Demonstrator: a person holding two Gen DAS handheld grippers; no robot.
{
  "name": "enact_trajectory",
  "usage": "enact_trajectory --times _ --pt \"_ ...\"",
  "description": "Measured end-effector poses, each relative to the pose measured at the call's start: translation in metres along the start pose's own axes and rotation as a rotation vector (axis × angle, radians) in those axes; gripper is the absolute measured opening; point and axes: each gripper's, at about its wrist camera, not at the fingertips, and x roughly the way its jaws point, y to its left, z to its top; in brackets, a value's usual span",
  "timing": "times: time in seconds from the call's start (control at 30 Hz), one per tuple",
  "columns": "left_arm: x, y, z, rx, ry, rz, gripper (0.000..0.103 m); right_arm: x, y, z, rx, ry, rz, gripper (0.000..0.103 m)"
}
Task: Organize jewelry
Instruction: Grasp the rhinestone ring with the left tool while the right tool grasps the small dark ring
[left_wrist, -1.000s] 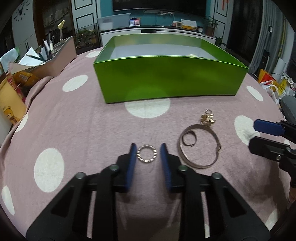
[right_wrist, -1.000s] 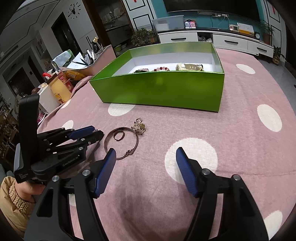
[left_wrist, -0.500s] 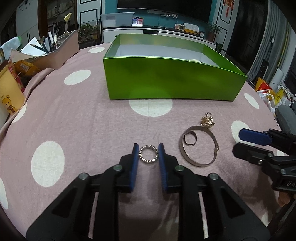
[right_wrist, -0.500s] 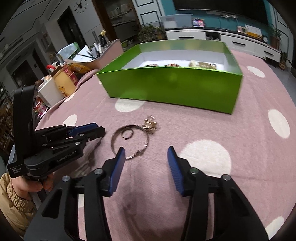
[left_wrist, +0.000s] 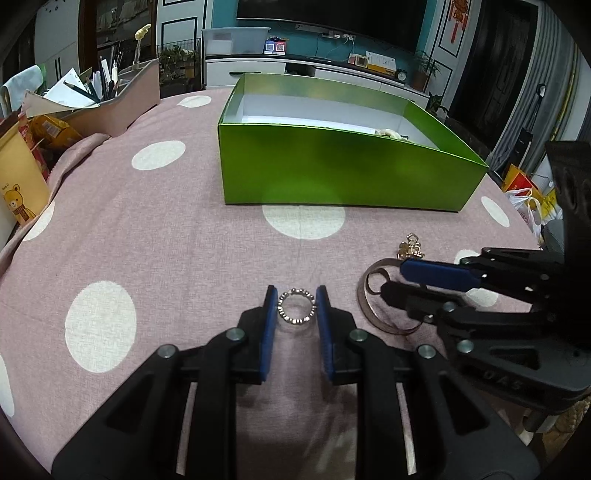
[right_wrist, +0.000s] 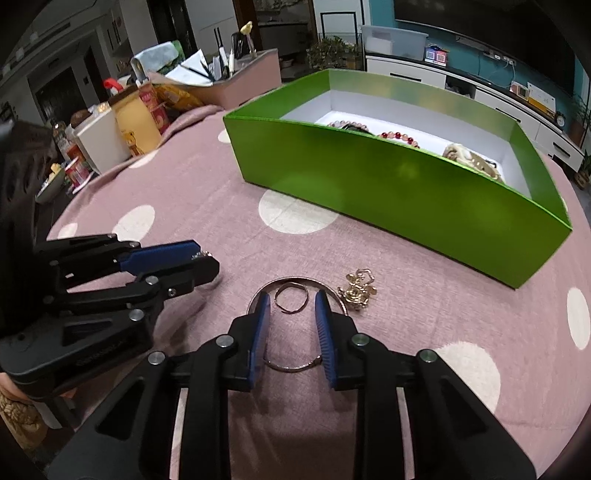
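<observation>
My left gripper (left_wrist: 295, 295) is shut on a small silver beaded ring (left_wrist: 296, 306), held just above the pink dotted cloth. My right gripper (right_wrist: 291, 299) is partly closed over a thin metal bangle (right_wrist: 291, 365) on the cloth, its fingers straddling a small copper ring (right_wrist: 291, 297) lying inside the bangle; neither is gripped. A gold charm (right_wrist: 357, 291) lies just right of the bangle. The green box (right_wrist: 388, 184) stands beyond, with bead bracelets (right_wrist: 399, 137) inside. In the left wrist view the right gripper (left_wrist: 395, 277) covers the bangle (left_wrist: 365, 302).
A pink organiser with pens (left_wrist: 110, 99) and snack packs (left_wrist: 22, 177) stand at the table's left edge. A yellow bear canister (right_wrist: 136, 125) shows at the left in the right wrist view. The cloth-covered table (left_wrist: 147, 240) has white dots.
My left gripper closed on the beaded ring and lifted it slightly. My right gripper moved left over the bangle and narrowed its jaws around the small copper ring.
</observation>
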Motion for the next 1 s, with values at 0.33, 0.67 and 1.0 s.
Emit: enact_trajectory --times 0.33,0.67,1.0 --pt "0.004 0.003 0.003 -0.002 0.005 -0.016 0.021 0.012 0.011 0.004 -0.09 0.014 -0.071 0.021" --pt "0.003 0.002 0.006 -0.001 -0.003 -0.019 0.021 -0.009 0.006 0.003 -0.081 -0.041 -0.051 0.02" --pt "-0.015 -0.009 0.027 0.036 -0.06 -0.025 0.021 -0.075 -0.018 0.019 -0.045 -0.192 -0.091 0.02"
